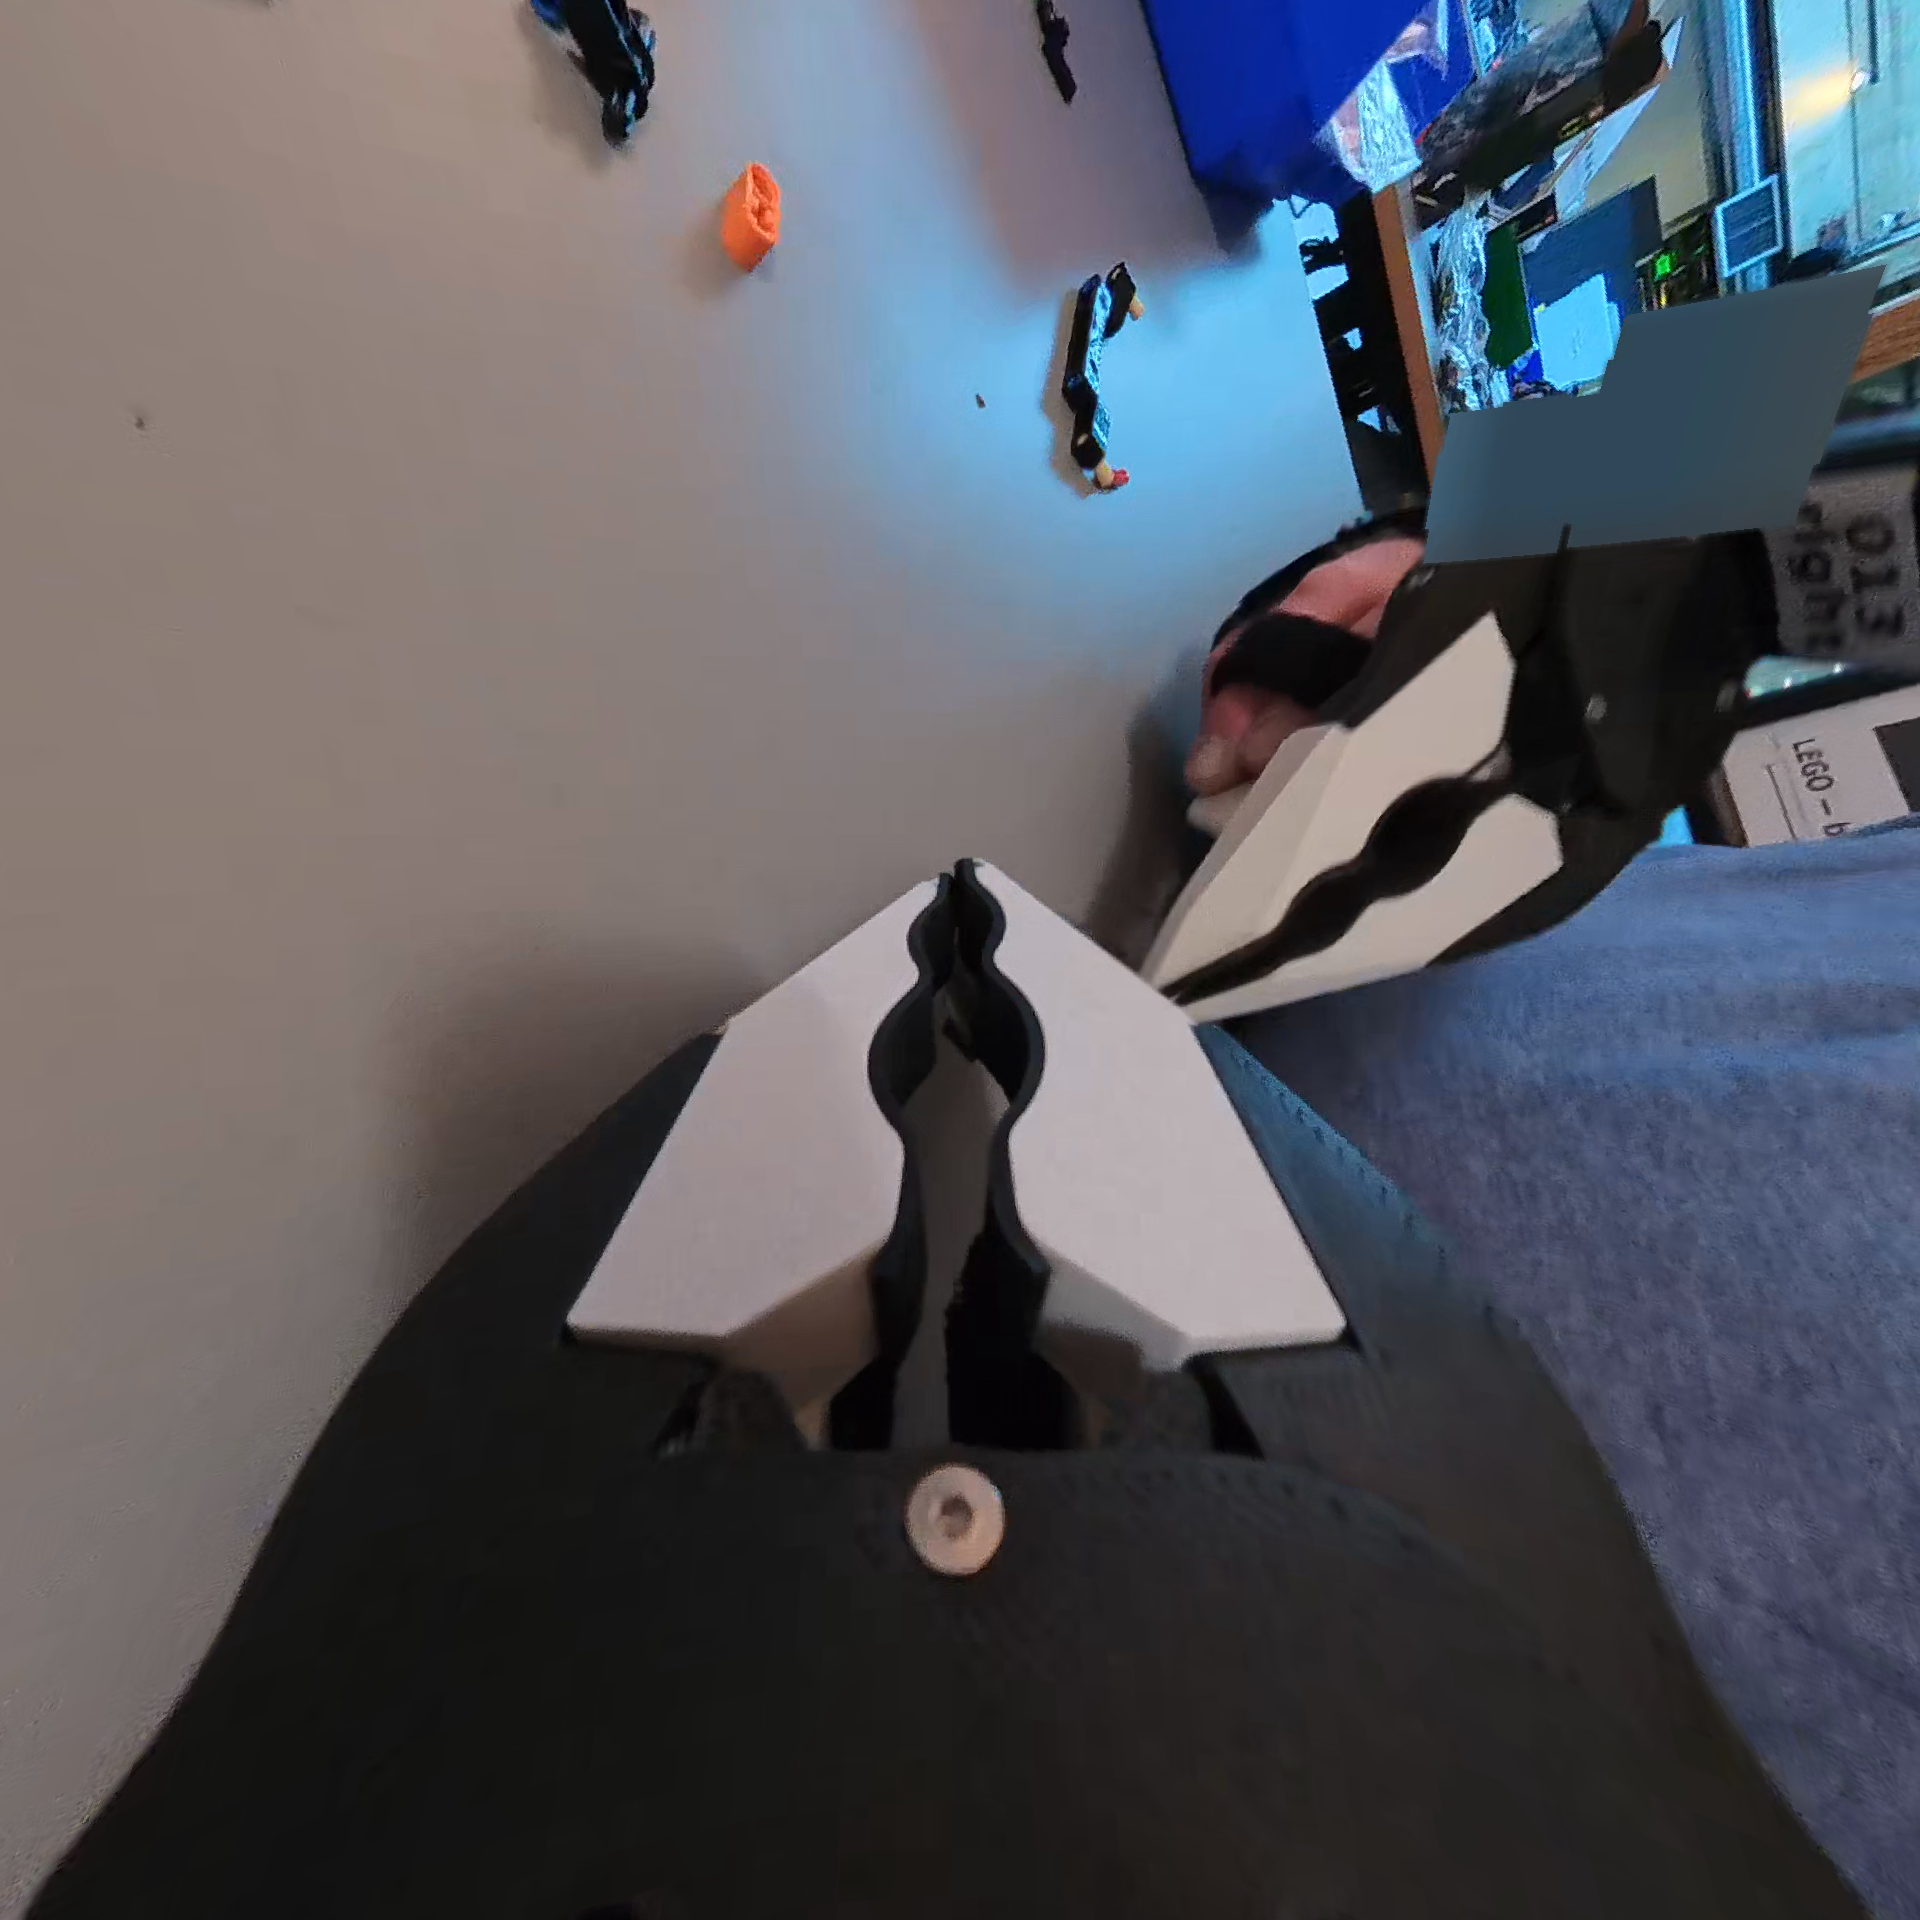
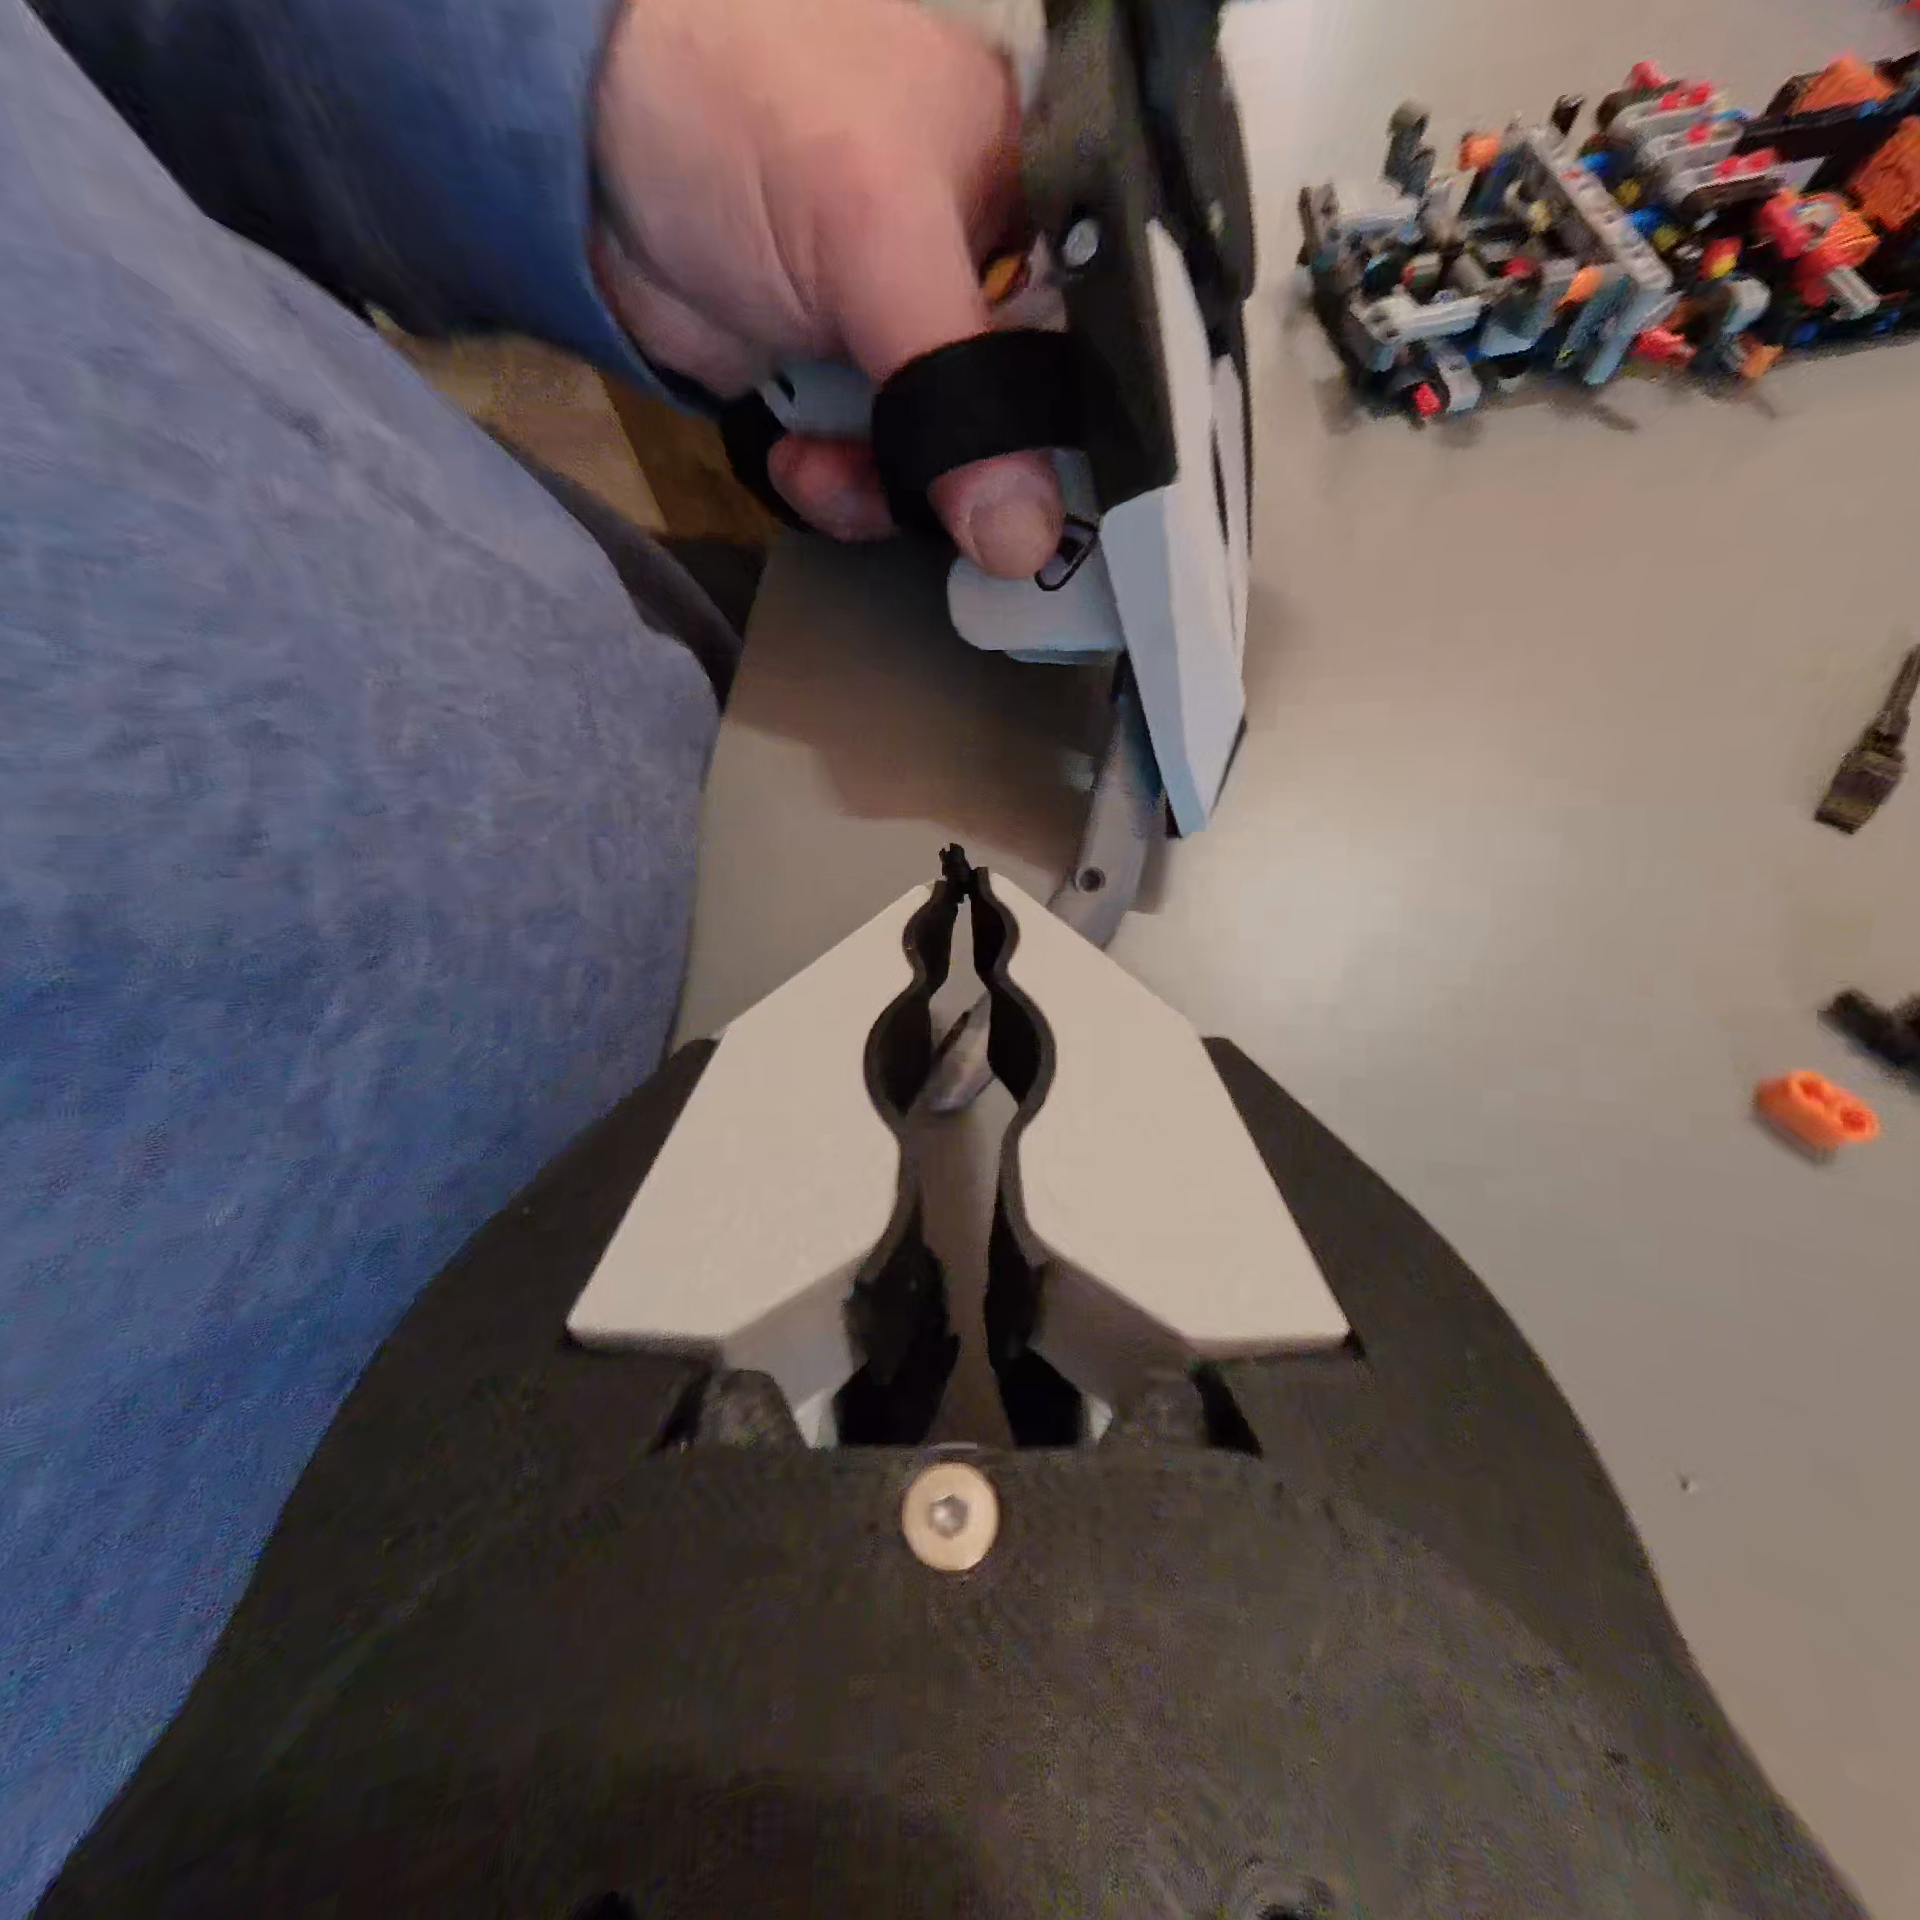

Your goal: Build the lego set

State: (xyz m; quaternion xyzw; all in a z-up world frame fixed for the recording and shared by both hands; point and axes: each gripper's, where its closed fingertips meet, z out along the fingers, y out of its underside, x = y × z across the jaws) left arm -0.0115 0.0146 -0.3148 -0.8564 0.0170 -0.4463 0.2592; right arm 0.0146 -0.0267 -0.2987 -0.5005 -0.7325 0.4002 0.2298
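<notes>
My right gripper (image 2: 958, 883) is shut on a small black piece (image 2: 953, 862) that pokes out at its tips, low over the table edge. It shows in the left wrist view (image 1: 1174, 987), fingers together. My left gripper (image 1: 963, 873) is shut, with nothing showing past its tips. In the right wrist view the left gripper (image 2: 1195, 810) points down at the table. A grey curved piece (image 2: 1107, 862) runs along beside its fingertips and under my right fingers. I cannot tell whether it is held. The part-built lego model (image 2: 1610, 229) stands far right.
An orange piece (image 2: 1816, 1117) (image 1: 750, 216) and black pieces (image 2: 1870, 748) (image 2: 1875, 1023) lie on the grey table (image 2: 1455, 935). A black beam assembly (image 1: 1096, 374) and a black-blue part (image 1: 623, 62) lie farther out. A person's blue clothing (image 2: 260, 831) borders the table edge. One gripper's finger ends stand about 5 centimetres off the other's. About 20 centimetres separates my left fingertips from the part-built lego model (image 2: 1610, 229).
</notes>
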